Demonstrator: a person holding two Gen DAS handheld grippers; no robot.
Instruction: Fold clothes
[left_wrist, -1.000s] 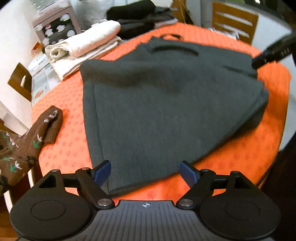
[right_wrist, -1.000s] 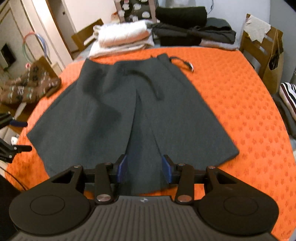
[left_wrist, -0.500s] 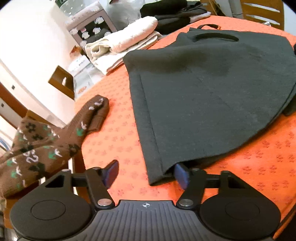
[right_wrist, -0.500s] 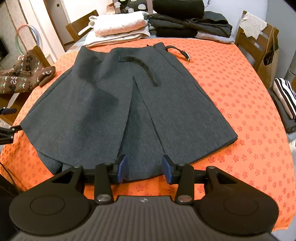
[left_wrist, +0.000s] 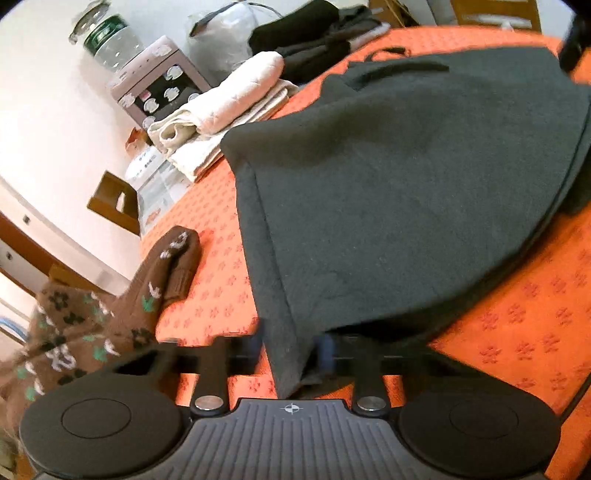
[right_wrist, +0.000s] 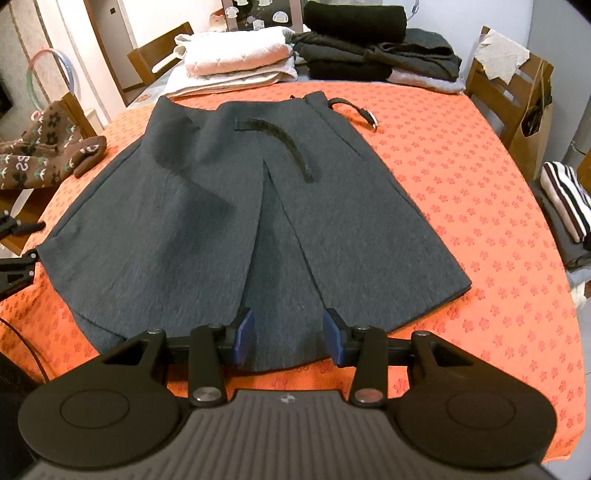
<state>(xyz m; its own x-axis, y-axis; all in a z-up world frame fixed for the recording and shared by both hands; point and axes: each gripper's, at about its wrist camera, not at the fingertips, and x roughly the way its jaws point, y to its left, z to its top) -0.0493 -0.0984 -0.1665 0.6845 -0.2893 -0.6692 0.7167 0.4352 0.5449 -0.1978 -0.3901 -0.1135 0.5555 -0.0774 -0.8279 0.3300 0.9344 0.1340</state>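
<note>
Dark grey skirt (right_wrist: 236, 221) lies flat on the orange bench (right_wrist: 461, 184); left gripper (left_wrist: 290, 349) straddles the skirt's corner, blurred, grip unclear; right gripper (right_wrist: 288, 341) gapes over the skirt's hem, empty.

Both wrist views look low across the shared skirt (right_wrist: 258, 206), left closer.

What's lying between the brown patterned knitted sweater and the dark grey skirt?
Only bare orange flower-patterned tablecloth separates the sweater from the skirt, clearest in the left wrist view.

White walls (left_wrist: 44, 110); wooden chairs (right_wrist: 506, 92) around an orange floral tablecloth (right_wrist: 480, 177); a door (right_wrist: 107, 40) behind.
</note>
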